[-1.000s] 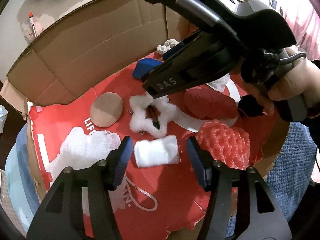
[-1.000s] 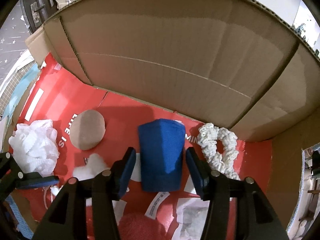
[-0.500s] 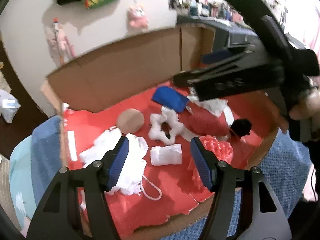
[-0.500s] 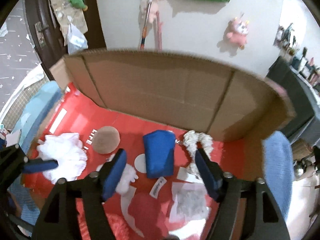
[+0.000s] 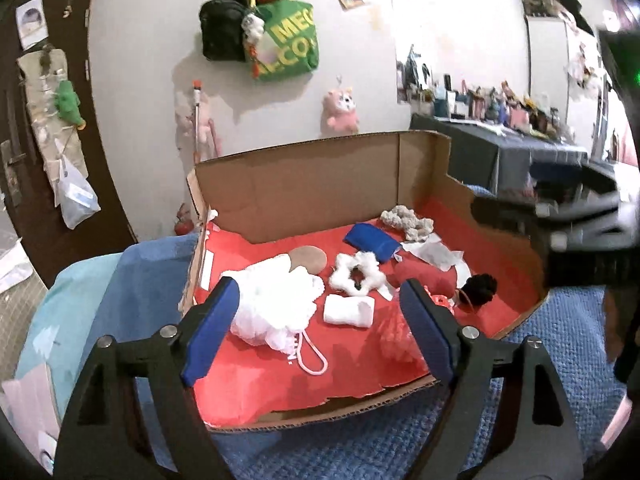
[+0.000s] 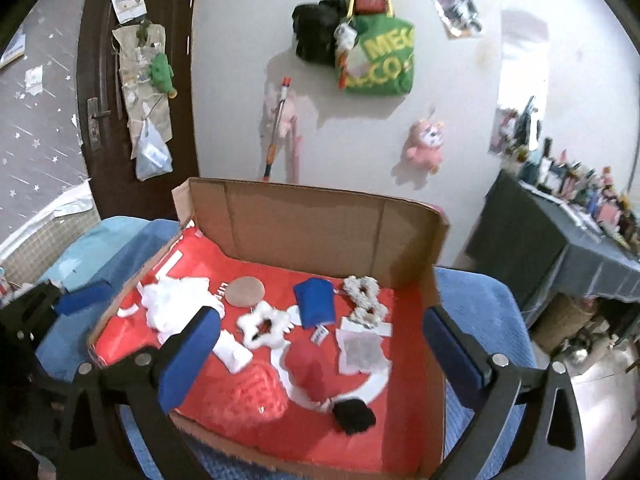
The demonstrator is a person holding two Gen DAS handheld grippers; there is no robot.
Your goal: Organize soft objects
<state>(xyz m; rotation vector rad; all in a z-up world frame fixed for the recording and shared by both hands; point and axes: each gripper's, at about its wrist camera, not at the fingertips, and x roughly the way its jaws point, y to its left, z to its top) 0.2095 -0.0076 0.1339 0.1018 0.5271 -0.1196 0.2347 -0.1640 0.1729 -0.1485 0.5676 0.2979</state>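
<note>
- Black-framed left claw [image 5: 320, 334] with blue pads tilts down toward the red-lined cardboard box [image 5: 304, 184], jaws opening, nothing between them.
- White fluffy mesh puff [image 5: 276, 304], blue folded cloth [image 6: 314, 304] and other soft items lie inside.
- Right claw [image 6: 320, 358], tilted likewise, spreads wide, empty.

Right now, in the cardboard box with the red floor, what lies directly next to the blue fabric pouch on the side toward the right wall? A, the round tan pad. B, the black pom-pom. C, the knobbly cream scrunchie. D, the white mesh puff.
C: the knobbly cream scrunchie lies just right of the blue fabric pouch, near the back wall of the cardboard box.
</note>
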